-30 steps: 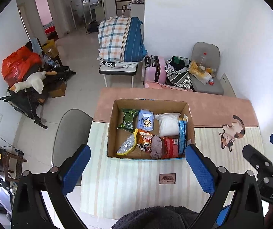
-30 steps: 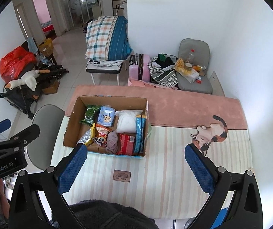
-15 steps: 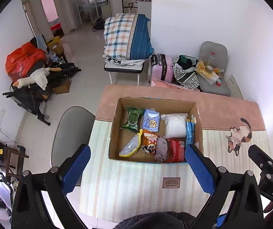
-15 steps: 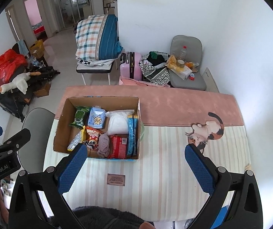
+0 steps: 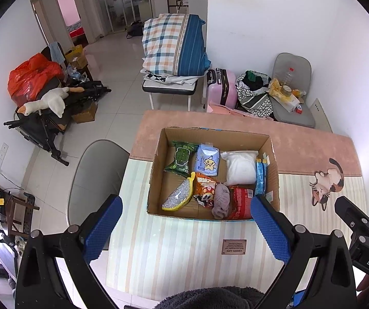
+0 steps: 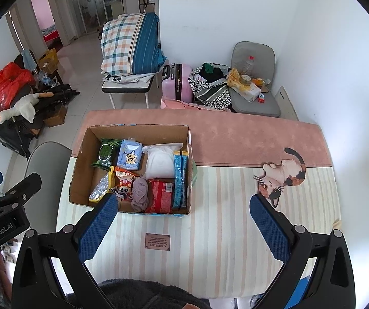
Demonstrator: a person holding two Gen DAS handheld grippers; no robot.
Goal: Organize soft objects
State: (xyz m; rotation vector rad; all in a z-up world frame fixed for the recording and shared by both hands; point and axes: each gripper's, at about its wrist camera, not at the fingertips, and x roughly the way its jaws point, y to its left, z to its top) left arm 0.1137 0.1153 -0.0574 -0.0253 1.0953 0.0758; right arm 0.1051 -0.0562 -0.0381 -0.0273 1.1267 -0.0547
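An open cardboard box [image 5: 272, 154] [image 6: 81, 154] stands on the striped table mat. It holds several soft packs: a green pack [image 5: 182, 158] [image 6: 106, 153], a blue tissue pack [image 5: 207, 159] [image 6: 130, 155], a white pouch [image 5: 241, 168] [image 6: 160, 163], a red pack [image 5: 242, 202] [image 6: 161, 195], a mauve cloth [image 5: 220, 200] [image 6: 140, 193], an orange snack bag [image 5: 205, 186] and a yellow-edged bag [image 5: 178, 197]. My left gripper [image 5: 185, 226] is open and empty, above the table in front of the box. My right gripper [image 6: 184, 224] is open and empty, to the right of the box front.
A cat-shaped mat [image 6: 281, 177] lies on the table's right side. A small brown label [image 6: 157, 240] sits on the mat near me. A grey chair [image 5: 94, 170] stands left of the table. A dark fleece thing [image 5: 210, 297] is at the bottom edge.
Both grippers have drifted a little: the box sits slightly lower and further left in both views. Jaws stay open. Nothing was picked up.
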